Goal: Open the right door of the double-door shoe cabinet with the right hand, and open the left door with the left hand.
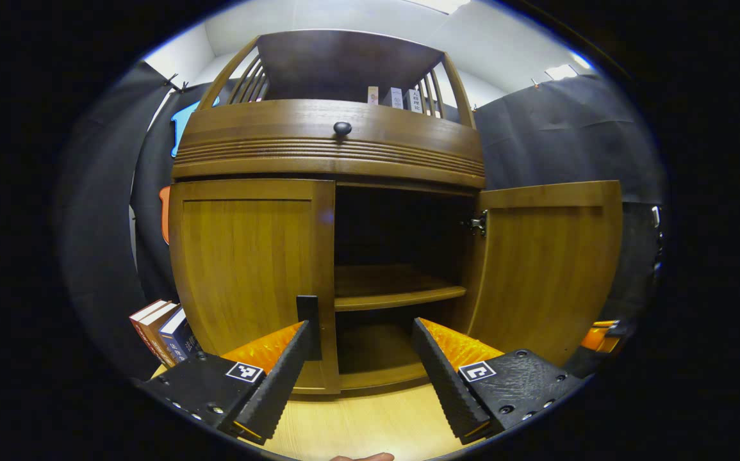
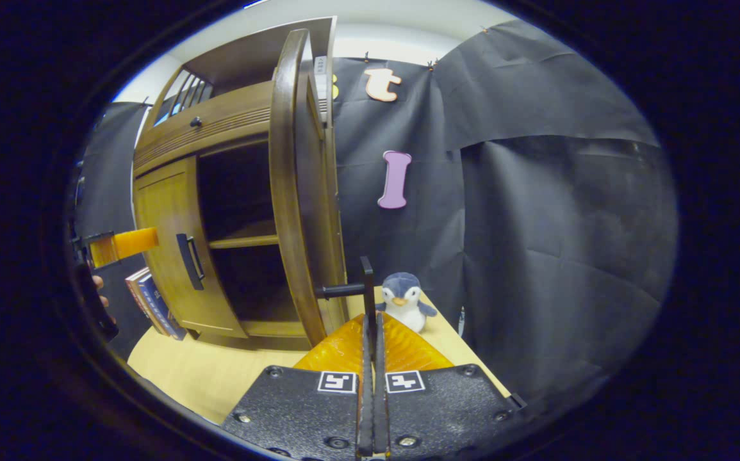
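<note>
Wooden tabletop [image 1: 370,416], cabinet [image 1: 337,147]: right door [image 1: 549,269] open, right gripper [image 2: 370,333] clamped on its handle [image 2: 364,288]. Left gripper [image 1: 363,358] spread before left door [image 1: 248,275]; next, grasp that handle [image 1: 309,320].

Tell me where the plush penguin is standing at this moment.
In the right gripper view, the plush penguin stands on the wooden tabletop, right of the opened right door, before the black cloth wall.

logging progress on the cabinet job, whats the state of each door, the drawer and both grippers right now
right door: swung wide open
right door handle: clamped between the fingers
left door: closed
left door handle: untouched, between the open fingers
drawer: shut
left gripper: open, in front of the left door's handle edge
right gripper: shut on the right door handle
</note>
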A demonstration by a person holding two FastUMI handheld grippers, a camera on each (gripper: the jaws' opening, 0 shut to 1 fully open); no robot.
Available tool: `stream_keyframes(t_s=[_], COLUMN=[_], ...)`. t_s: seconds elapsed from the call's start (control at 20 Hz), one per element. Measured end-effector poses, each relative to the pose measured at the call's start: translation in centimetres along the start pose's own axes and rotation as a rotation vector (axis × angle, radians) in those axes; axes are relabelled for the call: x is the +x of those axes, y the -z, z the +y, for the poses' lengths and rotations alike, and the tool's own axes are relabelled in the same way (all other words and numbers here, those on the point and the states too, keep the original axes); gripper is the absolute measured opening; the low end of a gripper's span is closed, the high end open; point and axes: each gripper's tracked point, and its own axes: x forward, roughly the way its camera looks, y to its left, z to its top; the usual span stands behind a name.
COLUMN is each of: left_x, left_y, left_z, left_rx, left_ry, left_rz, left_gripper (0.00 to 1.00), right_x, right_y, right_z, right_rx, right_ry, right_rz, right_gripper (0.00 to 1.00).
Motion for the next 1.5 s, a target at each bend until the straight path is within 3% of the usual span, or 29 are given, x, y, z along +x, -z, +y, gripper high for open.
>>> stream_keyframes(t_s=[0.15, 0.7, 0.75, 0.8, 0.9, 0.95, 1.05, 1.1, 1.15, 1.2, 1.25, 1.4, 1.45, 1.5], left_x=[1.9, 9.1, 9.5, 9.9, 10.8, 11.1, 11.8, 12.2, 12.2, 12.5, 12.9, 13.6, 13.3, 13.3], left_y=[2.0, 5.6, 6.1, 6.6, 7.1, 7.0, 6.6, 6.9, 7.3, 7.5, 7.5, 7.9, 7.7, 7.6], left_z=[1.2, 6.6, 7.0, 7.5, 8.1, 8.0, 8.0, 8.4, 8.6, 8.4, 8.4, 8.6, 8.6, 8.7], left_rx=[-0.01, -0.046, -0.051, -0.043, -0.025, -0.021, -0.009, 0.0, 0.001, -0.007, -0.004, -0.005, -0.005, -0.003], left_ry=[-0.018, -0.108, -0.119, -0.129, -0.13, -0.121, -0.109, -0.127, -0.136, -0.134, -0.134, -0.129, -0.125, -0.123], left_rz=[0.046, 0.116, 0.12, 0.121, 0.11, 0.098, 0.072, 0.082, 0.102, 0.107, 0.106, 0.109, 0.102, 0.097], left_gripper=[0.95, 0.94, 0.82, 0.94, 0.94, 1.0, 0.76, 0.97, 0.74, 0.83, 0.83, 0.61, 0.67, 0.67], right_x=[-0.9, -5.4, -5.7, -6.0, -6.7, -7.1, -7.5, -7.5, -7.7, -7.7, -7.7, -7.8, -7.8, -7.9], right_y=[0.0, -1.0, -0.9, -0.8, -0.7, -0.7, -0.6, -0.6, -0.6, -0.5, -0.5, -0.4, -0.4, -0.4], right_z=[-1.5, -0.6, -0.4, -0.4, -0.1, 0.1, 0.4, 0.6, 0.7, 0.9, 1.0, 1.4, 1.3, 1.5], right_rx=[0.024, 0.012, 0.014, 0.014, 0.01, 0.004, -0.009, -0.013, -0.016, -0.017, -0.017, -0.025, -0.027, -0.024], right_ry=[0.028, 0.043, 0.044, 0.047, 0.048, 0.044, 0.043, 0.042, 0.04, 0.037, 0.034, 0.03, 0.032, 0.027], right_rz=[-0.001, -0.061, -0.06, -0.059, -0.06, -0.061, -0.06, -0.059, -0.057, -0.052, -0.049, -0.047, -0.046, -0.044], right_gripper=[0.04, 0.04, 0.04, 0.04, 0.04, 0.04, 0.04, 0.04, 0.07, 0.06, 0.07, 0.1, 0.12, 0.13])
